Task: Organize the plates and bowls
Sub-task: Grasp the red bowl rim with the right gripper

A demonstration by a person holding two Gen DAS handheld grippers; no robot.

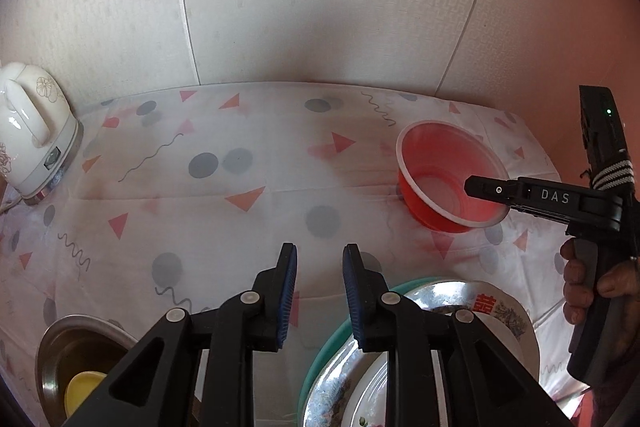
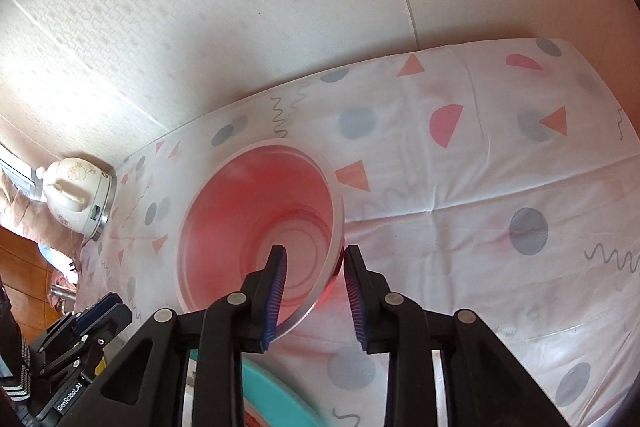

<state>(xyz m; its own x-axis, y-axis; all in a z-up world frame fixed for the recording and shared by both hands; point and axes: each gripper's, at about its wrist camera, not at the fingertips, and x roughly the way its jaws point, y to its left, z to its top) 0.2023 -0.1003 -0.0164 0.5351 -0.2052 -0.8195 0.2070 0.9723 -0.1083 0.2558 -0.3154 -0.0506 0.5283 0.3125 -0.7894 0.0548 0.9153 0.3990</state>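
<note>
The worktop (image 1: 256,163) under its patterned cloth takes up most of what I see, with the wall right behind it. Nearest me is the stack of plates (image 1: 496,311): a teal one at the bottom, a flowered one above, the top one carrying a red character. At my near left sits a steel bowl (image 1: 80,339) with a small yellow bowl (image 1: 86,389) inside it. A white kettle (image 1: 36,131) stands at the far left, against the wall.

The red bowl (image 2: 260,227) sits on the cloth, well apart from the plates, toward the far right. It looks tipped toward my right side, though the lens may exaggerate that. My right gripper (image 2: 312,255) straddles its near wall, one finger inside and one outside, the gap between them moderately wide and not yet pinching. I judge this to be the grasping step on the red bowl. The next move calls for closing on that thin rim squarely, then lifting it clear toward the other bowls.

My left gripper (image 1: 320,255) hangs above the cloth just beyond the plate stack, fingers parted and holding nothing. My right hand (image 1: 580,291) wraps the handle, reaching in from the right and pointing leftward.
</note>
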